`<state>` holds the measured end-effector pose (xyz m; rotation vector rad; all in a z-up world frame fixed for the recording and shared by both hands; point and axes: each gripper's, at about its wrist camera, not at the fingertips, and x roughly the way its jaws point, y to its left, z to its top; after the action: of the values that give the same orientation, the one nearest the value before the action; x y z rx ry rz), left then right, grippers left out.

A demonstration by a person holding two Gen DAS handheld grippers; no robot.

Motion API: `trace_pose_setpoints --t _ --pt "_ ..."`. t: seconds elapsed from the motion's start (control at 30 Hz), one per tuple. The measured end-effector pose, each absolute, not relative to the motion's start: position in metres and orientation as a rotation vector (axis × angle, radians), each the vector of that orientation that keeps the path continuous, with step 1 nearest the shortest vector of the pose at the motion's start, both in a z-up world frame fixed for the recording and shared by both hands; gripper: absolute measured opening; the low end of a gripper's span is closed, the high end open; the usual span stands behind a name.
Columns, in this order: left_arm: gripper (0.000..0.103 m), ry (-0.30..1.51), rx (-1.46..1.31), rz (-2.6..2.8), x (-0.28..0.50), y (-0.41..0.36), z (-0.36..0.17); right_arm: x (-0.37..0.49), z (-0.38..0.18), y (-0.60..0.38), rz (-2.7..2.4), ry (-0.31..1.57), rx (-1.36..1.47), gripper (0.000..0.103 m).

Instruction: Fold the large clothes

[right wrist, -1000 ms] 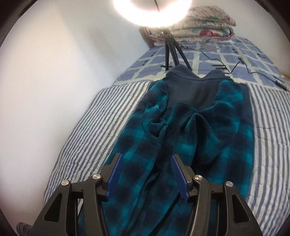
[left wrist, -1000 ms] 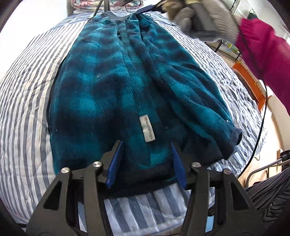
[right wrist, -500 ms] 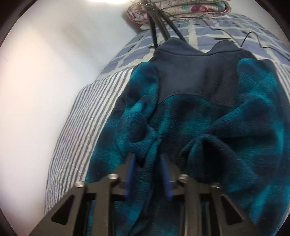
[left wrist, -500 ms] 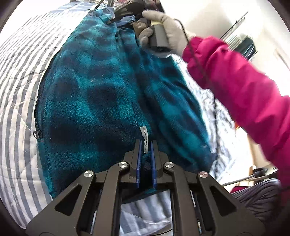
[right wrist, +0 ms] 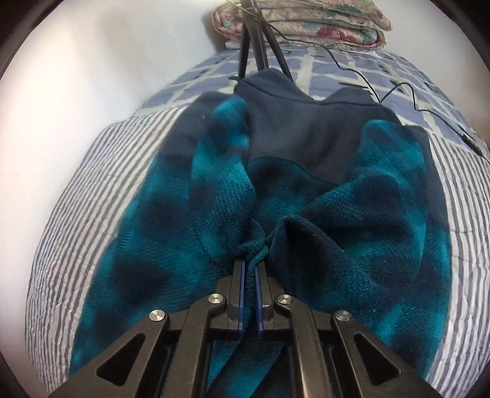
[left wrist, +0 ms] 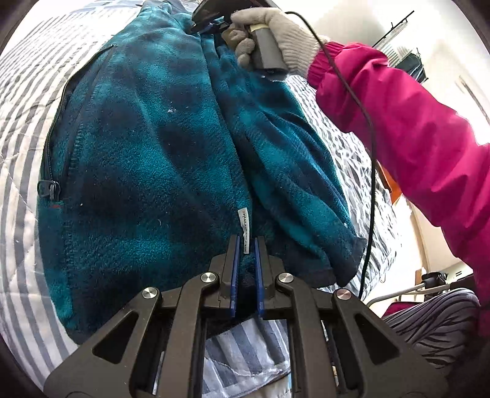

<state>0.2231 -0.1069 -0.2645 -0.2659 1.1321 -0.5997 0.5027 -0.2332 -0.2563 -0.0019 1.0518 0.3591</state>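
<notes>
A teal and navy plaid fleece jacket (left wrist: 147, 159) lies lengthwise on a striped bedcover (left wrist: 18, 101). My left gripper (left wrist: 246, 245) is shut on its bottom hem, right below a white label (left wrist: 244, 226). One sleeve (left wrist: 294, 183) lies folded along the right side. At the far end, a gloved hand (left wrist: 275, 33) holds my right gripper (left wrist: 208, 26) down on the fleece. In the right wrist view, the right gripper (right wrist: 249, 263) has its jaws closing tight on a bunched fold of fleece below the navy collar (right wrist: 306, 128).
A pink sleeve (left wrist: 413, 128) and a black cable (left wrist: 372, 183) cross the right side over the bed's edge. Near the collar stand black tripod legs (right wrist: 257, 39), with a folded floral quilt (right wrist: 306, 18) behind them. Thin cables (right wrist: 398, 88) trail over the checked sheet.
Both grippers went from open to shut on the fleece. The right one came down onto the jacket below the collar; the left pinched the hem at the label.
</notes>
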Motion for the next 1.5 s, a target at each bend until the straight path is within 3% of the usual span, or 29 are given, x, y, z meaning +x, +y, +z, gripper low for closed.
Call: trace_pose_setpoints --t 0.07,0.2,0.4,0.67,0.77,0.87,0.97,1.17,1.5 --pt "0.007 1.131 -0.258 -0.602 0.222 -0.107 -0.264 0.499 -0.251 -0.226 0.355 1.042 -0.074 0.004" --pt "0.007 1.126 -0.258 -0.601 0.217 -0.109 -0.263 0.479 -0.219 -0.224 0.308 0.934 -0.129 0.023" --pt "0.007 1.118 -0.252 -0.596 0.216 -0.11 -0.264 0.446 -0.199 -0.172 0.538 0.847 -0.241 0.023" --pt "0.007 1.097 -0.207 -0.592 0.21 -0.118 -0.262 0.482 -0.262 -0.141 0.496 0.976 -0.241 0.019" --pt "0.007 1.094 -0.185 -0.599 0.207 -0.123 -0.261 0.483 -0.258 -0.144 0.494 0.972 -0.212 0.02" --pt "0.015 1.104 -0.189 -0.602 0.204 -0.125 -0.256 0.476 -0.238 -0.157 0.5 0.986 -0.167 0.023" --pt "0.029 1.095 -0.229 -0.639 0.198 -0.116 -0.241 0.436 -0.207 -0.183 0.55 0.944 -0.091 0.024" --pt "0.029 1.044 -0.271 -0.687 0.177 -0.087 -0.207 0.314 -0.176 -0.251 0.574 0.927 -0.063 0.024" --pt "0.029 1.046 -0.261 -0.531 0.196 -0.015 -0.198 0.152 -0.236 -0.257 0.599 1.036 -0.178 0.026"
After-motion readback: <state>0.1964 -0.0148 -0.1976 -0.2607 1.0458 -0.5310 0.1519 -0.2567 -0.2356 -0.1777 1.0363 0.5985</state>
